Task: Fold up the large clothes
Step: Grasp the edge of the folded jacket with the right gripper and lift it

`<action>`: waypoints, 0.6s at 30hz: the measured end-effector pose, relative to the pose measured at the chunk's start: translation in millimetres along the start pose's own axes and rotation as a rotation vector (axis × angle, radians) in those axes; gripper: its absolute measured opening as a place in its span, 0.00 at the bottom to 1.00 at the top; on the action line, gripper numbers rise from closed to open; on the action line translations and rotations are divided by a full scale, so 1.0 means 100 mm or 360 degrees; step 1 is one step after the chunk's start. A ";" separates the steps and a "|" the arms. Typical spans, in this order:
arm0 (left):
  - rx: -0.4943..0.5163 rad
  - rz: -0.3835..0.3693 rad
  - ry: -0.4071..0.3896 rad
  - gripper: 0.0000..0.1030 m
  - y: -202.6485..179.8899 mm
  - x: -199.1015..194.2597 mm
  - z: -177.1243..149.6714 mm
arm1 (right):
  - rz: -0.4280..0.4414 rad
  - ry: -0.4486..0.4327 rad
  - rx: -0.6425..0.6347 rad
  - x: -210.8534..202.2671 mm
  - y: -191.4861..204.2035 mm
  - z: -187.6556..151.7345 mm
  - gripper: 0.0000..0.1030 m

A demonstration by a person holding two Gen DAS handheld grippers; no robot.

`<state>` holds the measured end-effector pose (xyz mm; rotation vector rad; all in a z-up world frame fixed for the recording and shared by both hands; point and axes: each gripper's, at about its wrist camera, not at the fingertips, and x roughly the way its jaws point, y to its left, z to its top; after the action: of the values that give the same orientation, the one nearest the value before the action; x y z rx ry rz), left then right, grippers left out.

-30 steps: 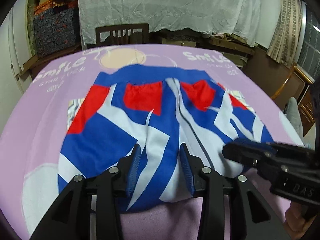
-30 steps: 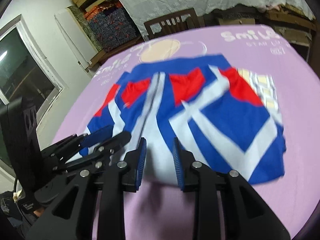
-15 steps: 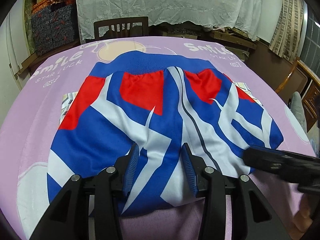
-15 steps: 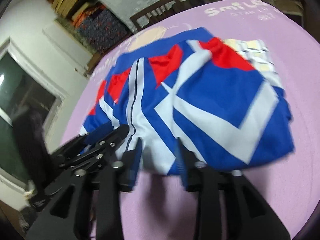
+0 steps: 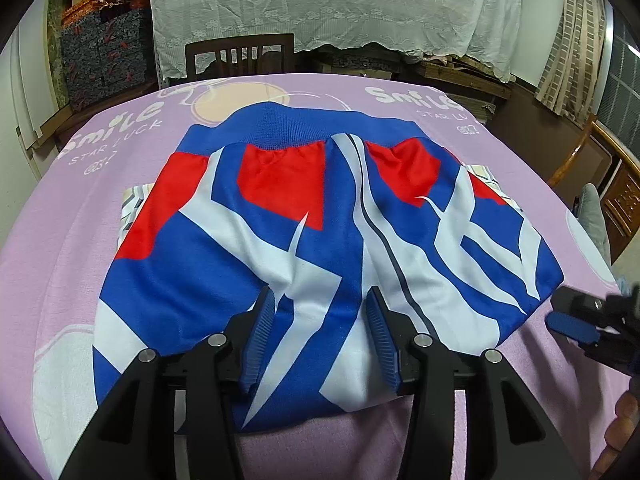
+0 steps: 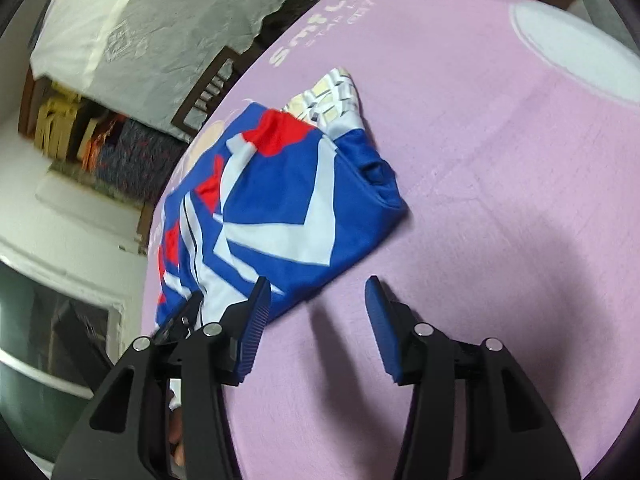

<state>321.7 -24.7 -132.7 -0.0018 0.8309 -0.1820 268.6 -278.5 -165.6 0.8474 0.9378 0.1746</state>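
Note:
A folded blue, white and red jacket [image 5: 320, 240] lies on the pink cloth-covered table [image 5: 80, 208], its blue ribbed hem at the far side. My left gripper [image 5: 320, 336] is open, its fingers over the jacket's near edge without pinching it. My right gripper [image 6: 316, 320] is open and empty over bare pink cloth, just right of the jacket [image 6: 280, 216]. The right gripper also shows at the right edge of the left wrist view [image 5: 592, 324]. The left gripper's tip shows in the right wrist view [image 6: 184, 316].
A checked cloth [image 6: 332, 96] lies under the jacket and sticks out at both sides. A wooden chair [image 5: 240, 56] stands behind the table, with lace-covered furniture [image 5: 340, 4] and stacked boxes [image 5: 104, 52] beyond. Wooden furniture [image 5: 616, 196] stands at the right.
Both grippers have opened wider. My right gripper has swung away to the right, off the jacket and onto bare cloth. My left gripper has stayed at the jacket's near edge.

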 end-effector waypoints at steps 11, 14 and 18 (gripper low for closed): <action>0.0000 0.0000 -0.0001 0.49 -0.01 0.00 0.00 | -0.0009 -0.0270 0.0314 0.18 -0.15 0.40 0.44; 0.0004 0.0004 0.0000 0.50 -0.01 0.00 0.00 | 0.0030 -0.0229 0.0224 0.21 -0.08 0.35 0.48; 0.0007 0.0002 0.0000 0.50 -0.04 0.00 -0.01 | 0.0057 -0.0159 0.0120 0.32 0.08 0.31 0.50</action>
<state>320.3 -28.3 -132.8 0.0029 0.8301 -0.1826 314.0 -275.0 -170.8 0.9348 0.8402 0.1274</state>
